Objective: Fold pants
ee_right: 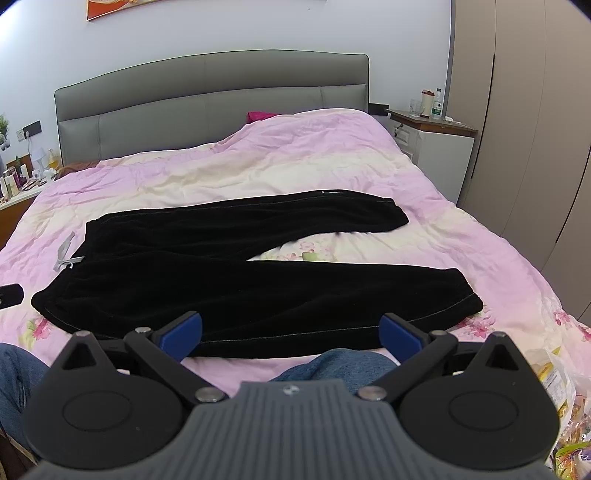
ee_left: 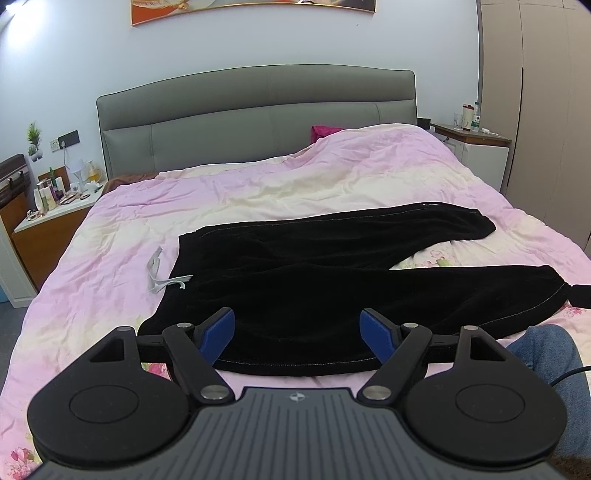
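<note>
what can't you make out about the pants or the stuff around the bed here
- Pants near edge: left wrist view, hidden behind the left tool.
- Pants' black fabric detail: both views, too dark.
- Bottle labels on the right nightstand: right wrist view, too small.
- Wall picture: cut off by the top edge.

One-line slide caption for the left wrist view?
Open left tool hovers near black pants spread flat, legs apart, on the pink quilt.

both wrist views low at the bed's (ee_left: 122,206) foot, facing the headboard (ee_right: 207,107), sharing the pants (ee_left: 295,273)
</note>
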`<action>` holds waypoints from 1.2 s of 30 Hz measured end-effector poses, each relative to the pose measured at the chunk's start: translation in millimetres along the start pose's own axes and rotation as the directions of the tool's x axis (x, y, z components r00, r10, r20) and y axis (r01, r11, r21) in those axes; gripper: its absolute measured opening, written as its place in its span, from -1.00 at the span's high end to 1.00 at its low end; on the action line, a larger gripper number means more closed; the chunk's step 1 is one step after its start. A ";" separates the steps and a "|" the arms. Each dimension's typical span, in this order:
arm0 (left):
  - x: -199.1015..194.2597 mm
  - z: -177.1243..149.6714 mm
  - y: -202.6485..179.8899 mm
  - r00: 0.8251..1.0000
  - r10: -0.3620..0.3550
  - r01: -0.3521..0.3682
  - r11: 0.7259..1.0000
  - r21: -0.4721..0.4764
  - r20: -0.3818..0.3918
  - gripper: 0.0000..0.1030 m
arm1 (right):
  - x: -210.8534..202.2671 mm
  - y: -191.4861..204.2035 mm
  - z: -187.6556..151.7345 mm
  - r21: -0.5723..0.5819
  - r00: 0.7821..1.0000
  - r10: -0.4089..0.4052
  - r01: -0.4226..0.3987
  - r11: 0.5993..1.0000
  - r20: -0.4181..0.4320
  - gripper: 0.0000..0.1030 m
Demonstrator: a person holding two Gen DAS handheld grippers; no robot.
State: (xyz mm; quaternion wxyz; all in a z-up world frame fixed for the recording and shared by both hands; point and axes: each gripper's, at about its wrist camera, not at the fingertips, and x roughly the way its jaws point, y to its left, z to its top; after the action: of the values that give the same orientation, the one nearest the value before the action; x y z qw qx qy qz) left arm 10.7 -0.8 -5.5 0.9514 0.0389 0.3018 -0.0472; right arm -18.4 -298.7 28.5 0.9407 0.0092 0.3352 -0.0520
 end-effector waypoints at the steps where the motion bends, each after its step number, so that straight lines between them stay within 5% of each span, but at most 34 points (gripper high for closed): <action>1: -0.8 0.3 -0.1 1.000 0.000 0.000 1.000 -0.001 0.002 -0.76 | 0.2 0.4 0.5 0.000 1.000 -0.001 0.001 1.000 -0.001 -0.91; 36: 1.7 -0.4 -3.5 1.000 -0.001 0.001 1.000 0.006 -0.006 -0.74 | -3.0 -3.1 -5.2 -0.004 1.000 0.009 -0.009 1.000 0.016 -0.91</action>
State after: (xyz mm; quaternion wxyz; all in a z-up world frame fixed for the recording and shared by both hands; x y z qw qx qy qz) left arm 11.4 -4.4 -7.0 0.9504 0.0418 0.3043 -0.0482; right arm -24.3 -301.3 26.4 0.9436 0.0086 0.3276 -0.0471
